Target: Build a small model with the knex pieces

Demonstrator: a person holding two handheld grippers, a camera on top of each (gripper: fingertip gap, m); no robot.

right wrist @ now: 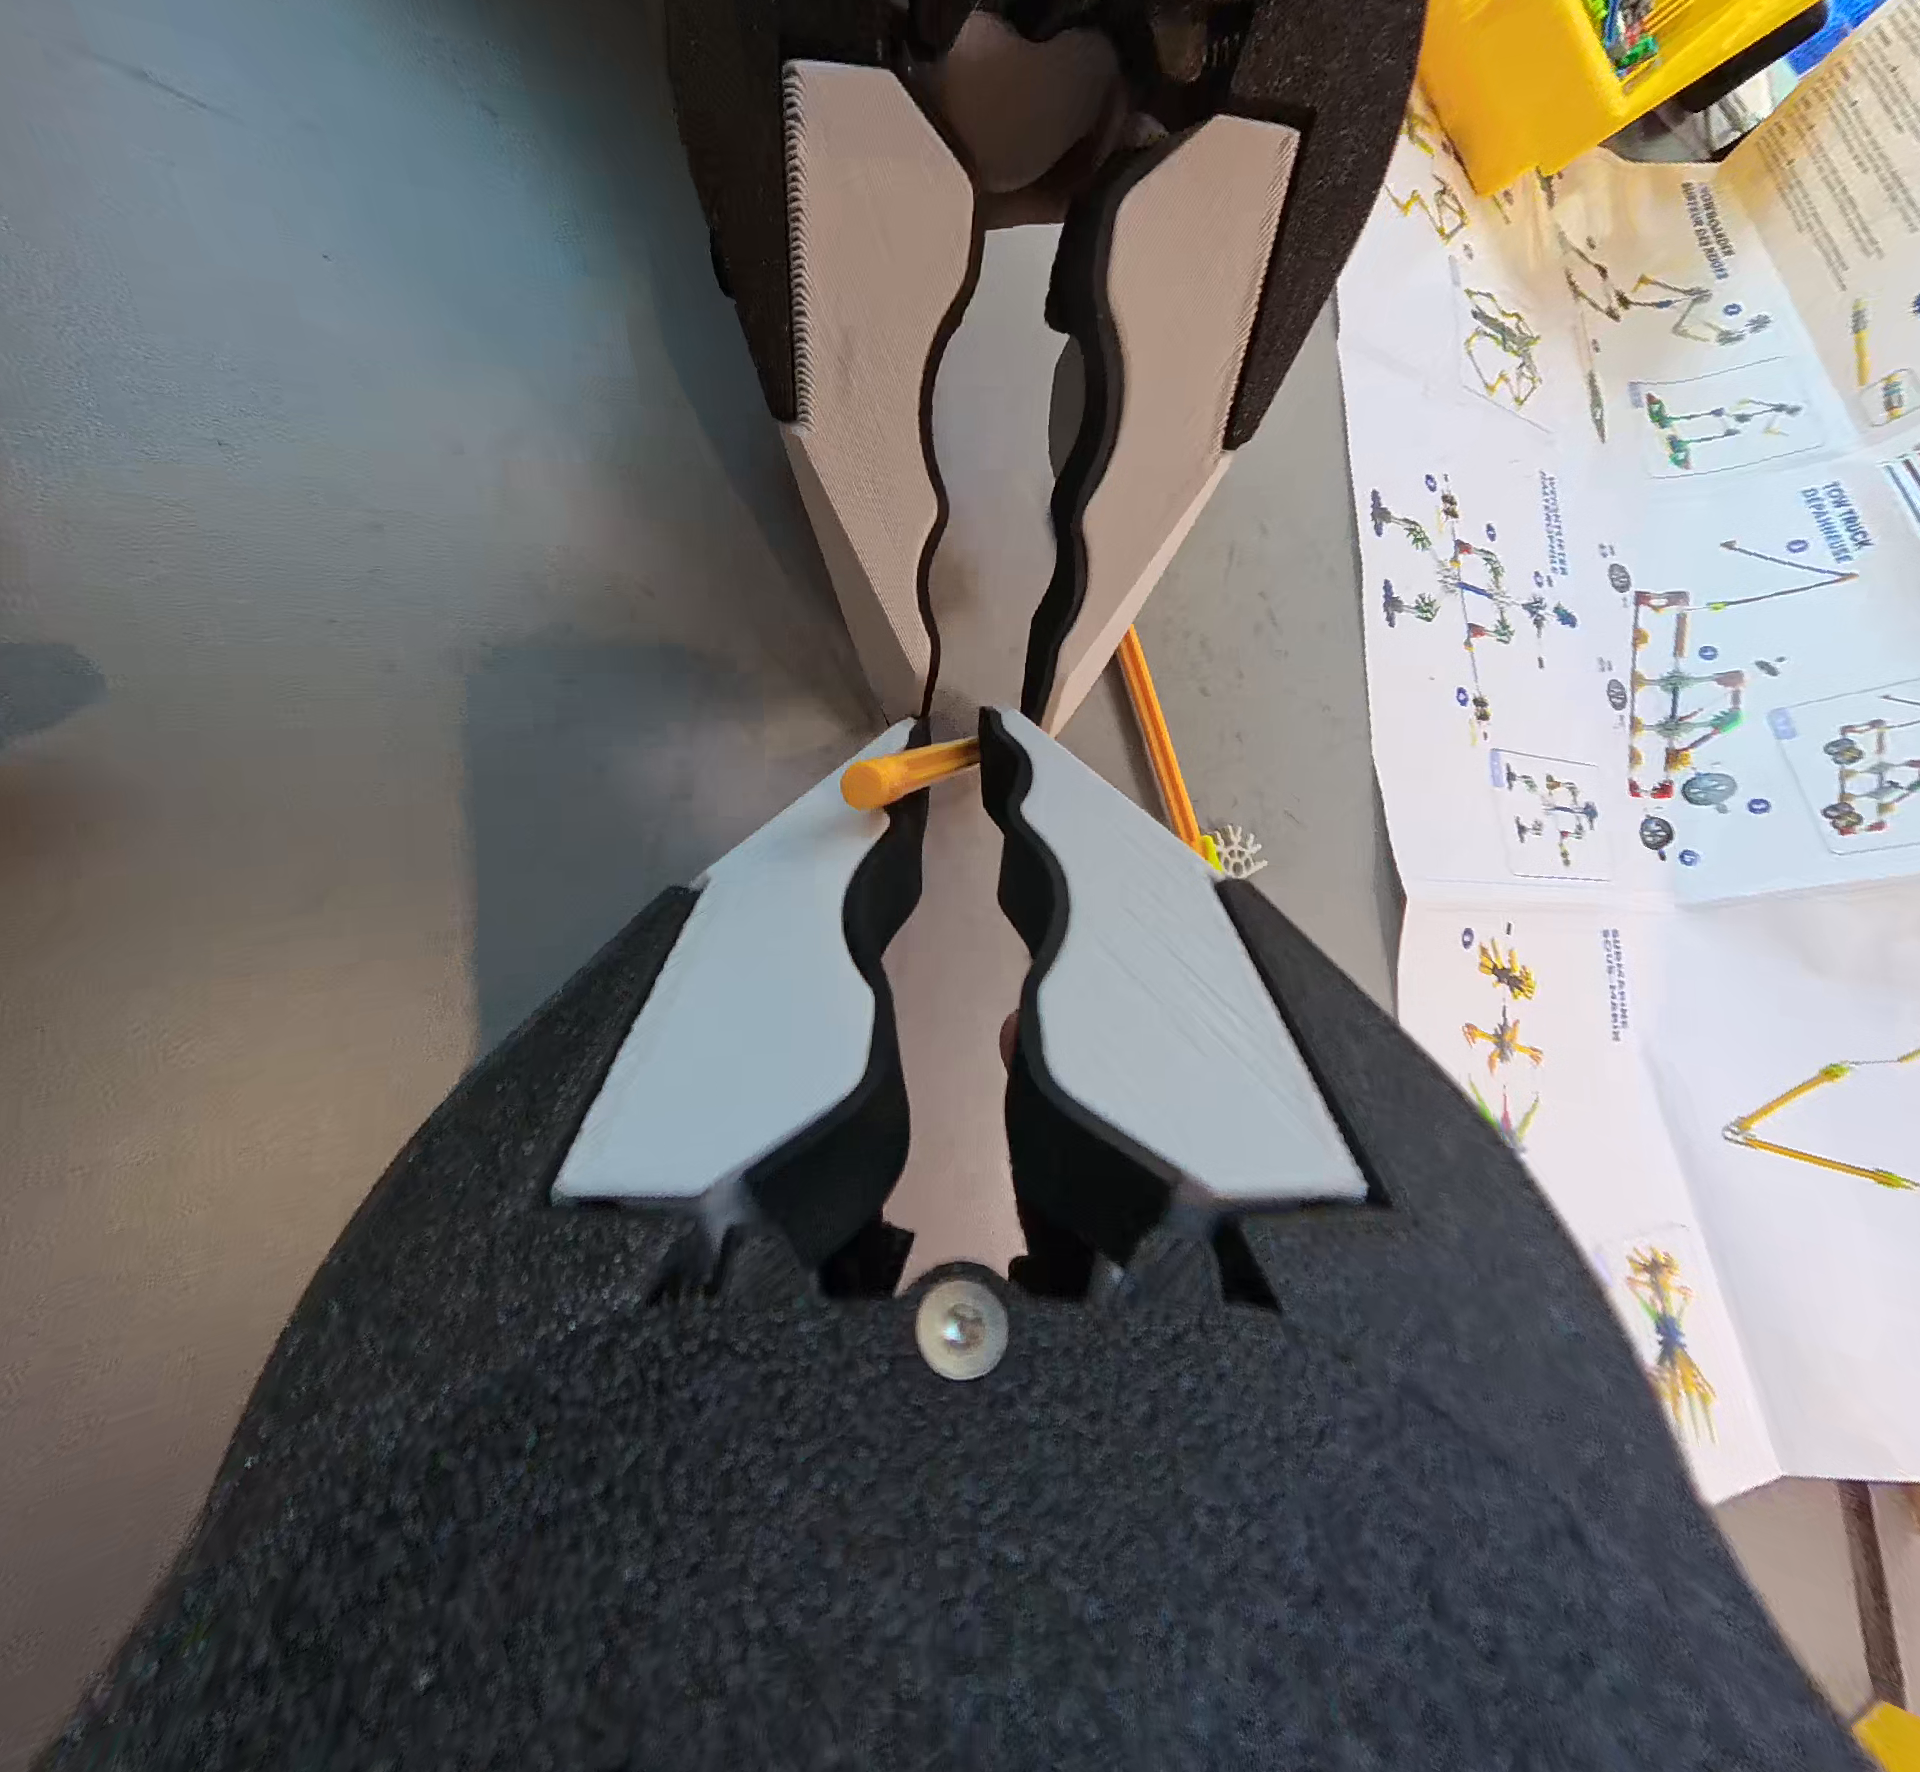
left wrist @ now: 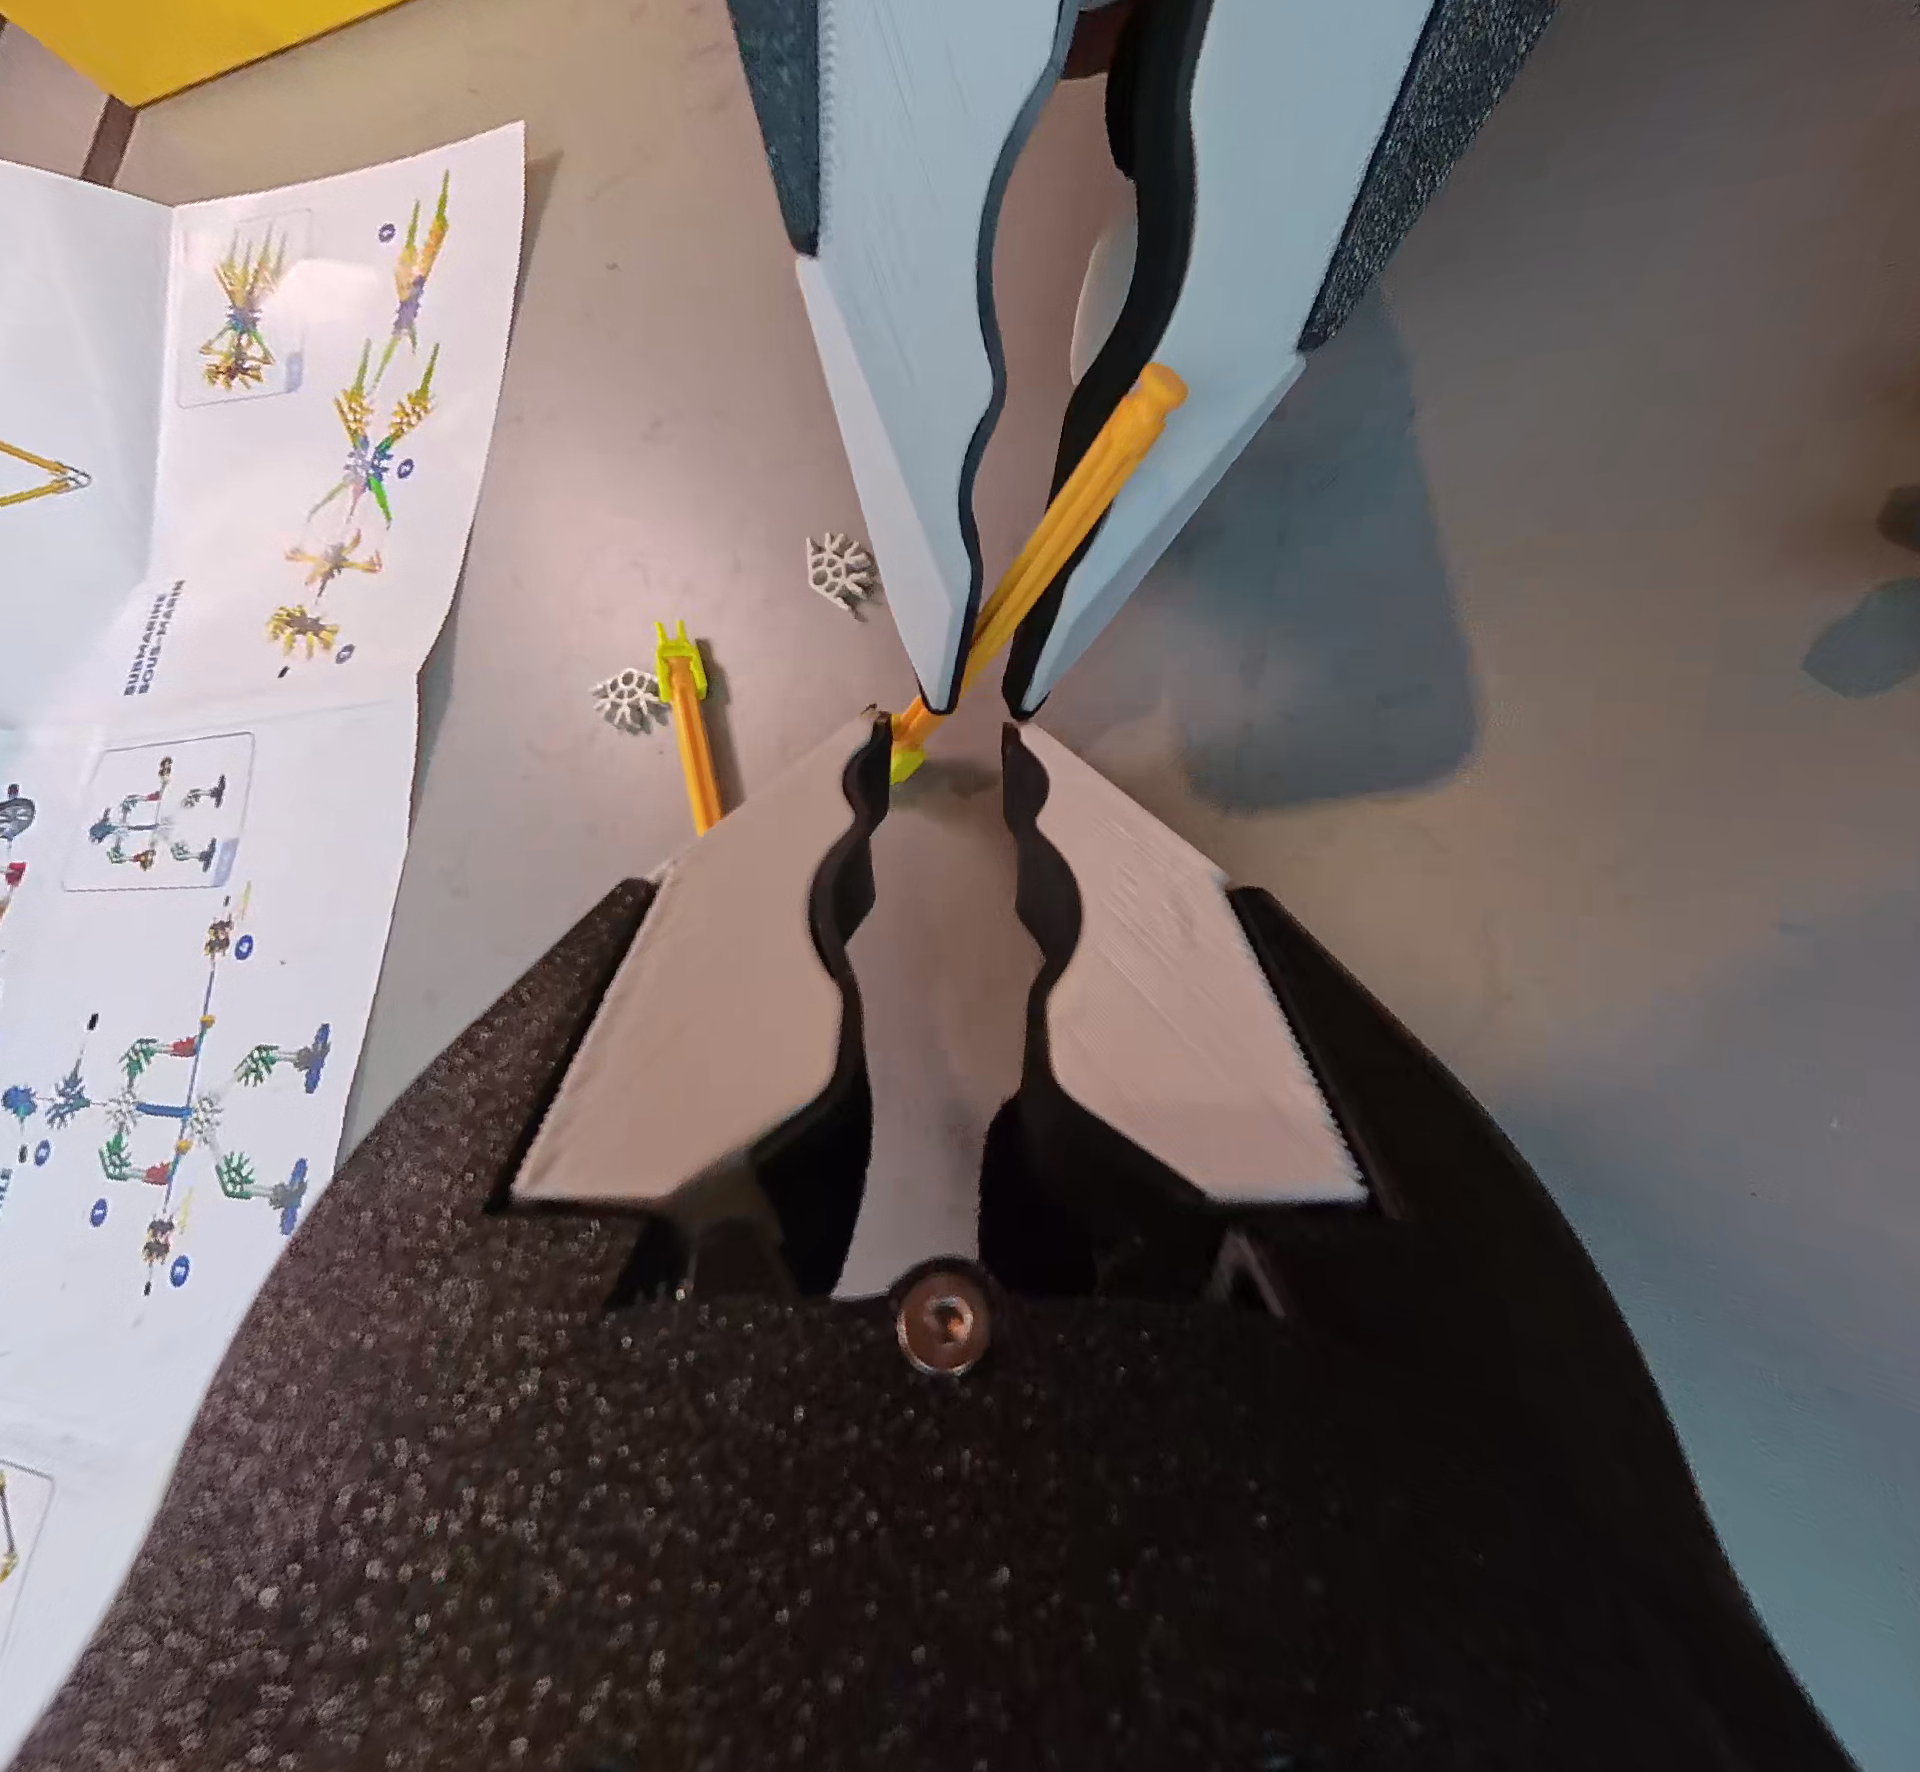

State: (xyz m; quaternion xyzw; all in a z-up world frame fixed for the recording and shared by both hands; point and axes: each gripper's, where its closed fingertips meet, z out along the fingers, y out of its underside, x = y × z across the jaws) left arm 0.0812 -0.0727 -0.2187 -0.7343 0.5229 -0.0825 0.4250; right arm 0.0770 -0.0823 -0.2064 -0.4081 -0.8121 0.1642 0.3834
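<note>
A grey desk carries everything, with an unfolded white instruction sheet spread over one side. At the sheet's far edge stands a yellow bin, open on top and holding a jumble of small coloured plastic rods and connectors. The two grippers meet tip to tip over the bare desk. The right gripper has its jaws narrowed to a small gap and clamps an orange rod near one end; the rod's long axis runs crosswise between its tips, the blunt free end sticking out past one finger, the other end slanting down toward the desk. The left gripper has its jaws apart with a clear gap and holds nothing; a small yellow-green connector at the rod's low end sits right against one of its tips. Nearby on the desk lie a second orange rod with a yellow-green clip on its far end, and two white snowflake-shaped connectors.
</note>
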